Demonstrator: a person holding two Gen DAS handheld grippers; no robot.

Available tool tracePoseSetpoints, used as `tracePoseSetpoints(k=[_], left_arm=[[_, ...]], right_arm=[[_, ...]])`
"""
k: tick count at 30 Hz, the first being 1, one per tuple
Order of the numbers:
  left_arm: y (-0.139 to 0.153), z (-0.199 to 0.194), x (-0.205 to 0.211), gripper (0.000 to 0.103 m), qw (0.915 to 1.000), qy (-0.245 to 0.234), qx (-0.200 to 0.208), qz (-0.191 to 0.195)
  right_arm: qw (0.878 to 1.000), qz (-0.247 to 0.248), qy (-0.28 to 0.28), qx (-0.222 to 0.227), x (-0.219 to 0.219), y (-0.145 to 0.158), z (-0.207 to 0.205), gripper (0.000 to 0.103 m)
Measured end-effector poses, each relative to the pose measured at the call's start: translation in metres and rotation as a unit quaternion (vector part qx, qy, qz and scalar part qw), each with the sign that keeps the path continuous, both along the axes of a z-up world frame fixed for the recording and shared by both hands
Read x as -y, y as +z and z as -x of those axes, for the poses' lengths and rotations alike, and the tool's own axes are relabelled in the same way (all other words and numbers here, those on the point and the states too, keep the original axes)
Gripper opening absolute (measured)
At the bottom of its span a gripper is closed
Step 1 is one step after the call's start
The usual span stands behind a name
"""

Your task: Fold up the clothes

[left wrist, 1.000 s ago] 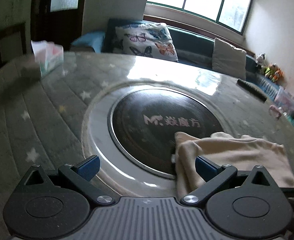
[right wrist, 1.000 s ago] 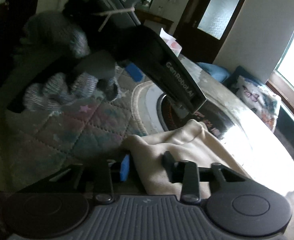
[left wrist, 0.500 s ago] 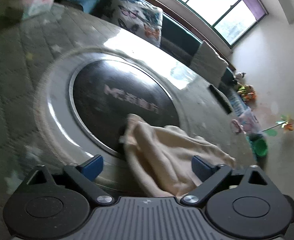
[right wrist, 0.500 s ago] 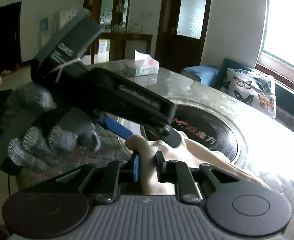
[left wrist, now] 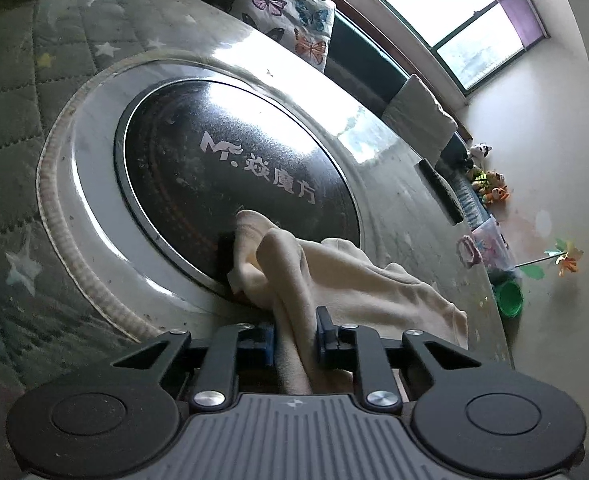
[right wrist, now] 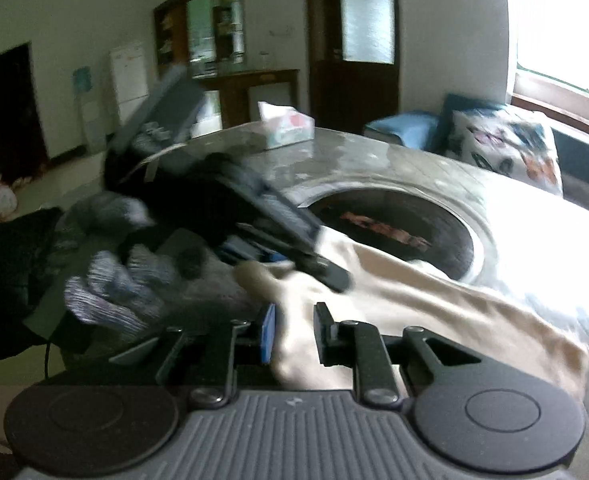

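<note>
A cream garment lies bunched on the table, partly over the black round cooktop. My left gripper is shut on a raised fold of the garment at its near edge. In the right wrist view, my right gripper is shut on another part of the same cream garment. The other gripper, held by a gloved hand, shows blurred just ahead on the left, with its tip on the cloth.
The table has a quilted star-patterned cover. A tissue box stands at its far side. A black remote lies near the far right edge. A sofa with a butterfly cushion is behind the table.
My left gripper has closed from wide open onto a fold of the garment. The right gripper closed on the cloth earlier and has shifted, with the view now blurred.
</note>
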State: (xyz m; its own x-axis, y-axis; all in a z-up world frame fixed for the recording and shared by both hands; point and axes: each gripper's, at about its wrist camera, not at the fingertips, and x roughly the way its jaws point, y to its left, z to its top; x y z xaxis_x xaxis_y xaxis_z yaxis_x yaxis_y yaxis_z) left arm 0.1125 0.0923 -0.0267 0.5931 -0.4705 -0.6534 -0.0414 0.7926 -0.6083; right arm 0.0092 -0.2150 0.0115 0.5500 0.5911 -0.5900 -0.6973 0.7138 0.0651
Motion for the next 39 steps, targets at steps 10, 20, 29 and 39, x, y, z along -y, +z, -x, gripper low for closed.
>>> tracePoseSetpoints(k=[10, 20, 29, 39], left_arm=[[0.002, 0.002, 0.001, 0.021, 0.9998, -0.001, 0.003, -0.020], [0.004, 0.002, 0.006, 0.022, 0.9988, -0.006, 0.009, -0.047], [0.009, 0.001, 0.022, 0.024, 0.9945, -0.014, 0.023, -0.101], [0.028, 0.000, 0.044, 0.019, 0.9882, -0.021, 0.047, -0.144]], right_arm=[[0.983, 0.021, -0.177, -0.036, 0.085, -0.026, -0.052, 0.019], [0.967, -0.009, -0.250, -0.046, 0.138, -0.026, -0.069, 0.035], [0.959, -0.066, -0.259, -0.093, 0.151, -0.044, -0.086, 0.033], [0.954, -0.123, -0.256, -0.099, 0.163, -0.038, -0.079, 0.010]])
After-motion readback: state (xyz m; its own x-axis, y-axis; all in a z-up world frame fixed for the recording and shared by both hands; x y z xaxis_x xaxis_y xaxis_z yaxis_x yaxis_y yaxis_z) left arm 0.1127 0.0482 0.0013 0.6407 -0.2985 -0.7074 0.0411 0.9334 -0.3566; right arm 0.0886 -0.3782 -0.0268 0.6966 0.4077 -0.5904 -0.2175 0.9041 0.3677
